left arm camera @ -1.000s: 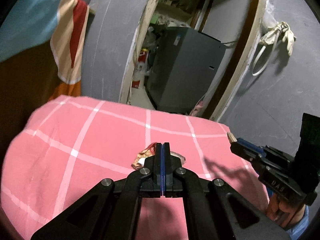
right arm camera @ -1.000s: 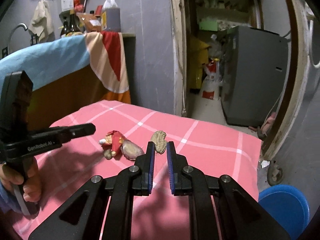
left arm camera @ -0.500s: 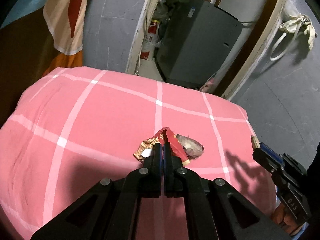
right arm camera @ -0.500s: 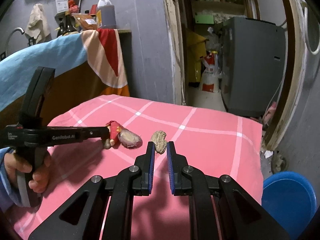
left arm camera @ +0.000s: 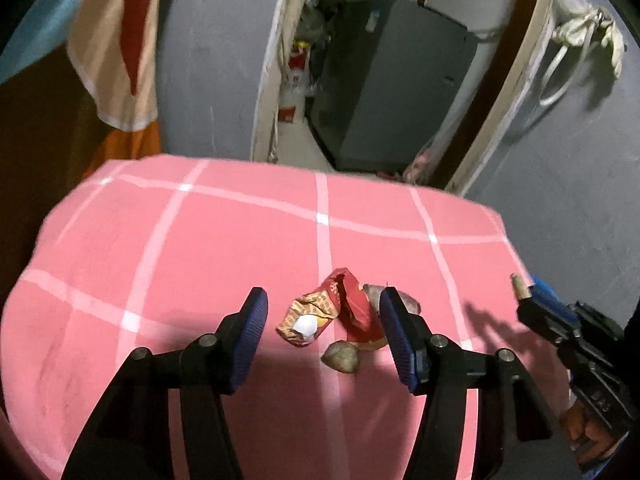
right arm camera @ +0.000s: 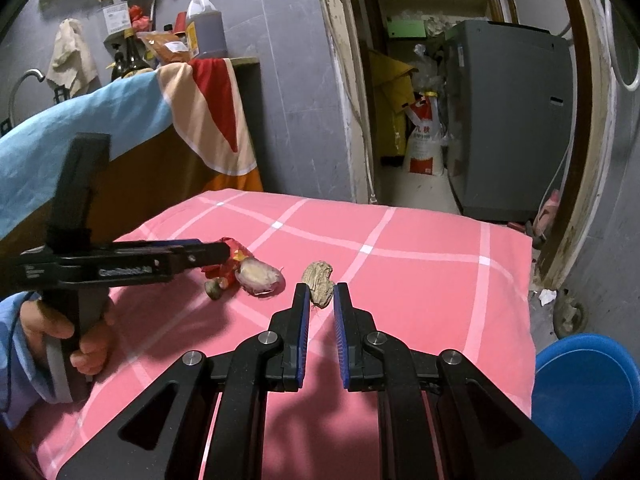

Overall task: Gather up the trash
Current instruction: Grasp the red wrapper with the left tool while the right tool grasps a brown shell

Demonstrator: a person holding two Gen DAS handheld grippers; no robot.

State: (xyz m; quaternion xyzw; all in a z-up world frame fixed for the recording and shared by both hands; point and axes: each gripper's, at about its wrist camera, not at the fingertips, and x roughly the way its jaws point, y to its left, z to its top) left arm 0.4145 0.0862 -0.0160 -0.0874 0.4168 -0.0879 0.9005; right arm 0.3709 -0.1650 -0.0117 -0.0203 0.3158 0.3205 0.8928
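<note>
Now, in the left wrist view, the left gripper (left arm camera: 322, 312) stands with its jaws released at lower centre, having just been opening, and the crumpled red wrapper (left arm camera: 332, 312) lies between them on the pink checked surface (left arm camera: 160, 248), untouched by either pad. A small brown shell-like scrap (left arm camera: 341, 357) rests just below the wrapper, and a pale bulb-like piece (left arm camera: 404, 302) peeks out behind the right-hand finger. A second ago these jaws were clenched together and the wrapper sat half hidden beyond their tips; the gripper has since come closer and tipped further down, so the wrapper now sits lower and larger in the frame. That reads as the approach ending and a pinch on the wrapper coming next. At the right edge the right gripper (left arm camera: 520, 286) shows only as a dark body. In the right wrist view, the right gripper (right arm camera: 321, 296) holds its jaws nearly closed at centre, nothing between them, with a dried brown scrap (right arm camera: 319, 282) lying just beyond the tips, much as before. At left the left gripper's fingers reach over the wrapper (right arm camera: 228, 268), further in than a second ago. A blue bin (right arm camera: 584, 384) waits at lower right, off the surface.
</note>
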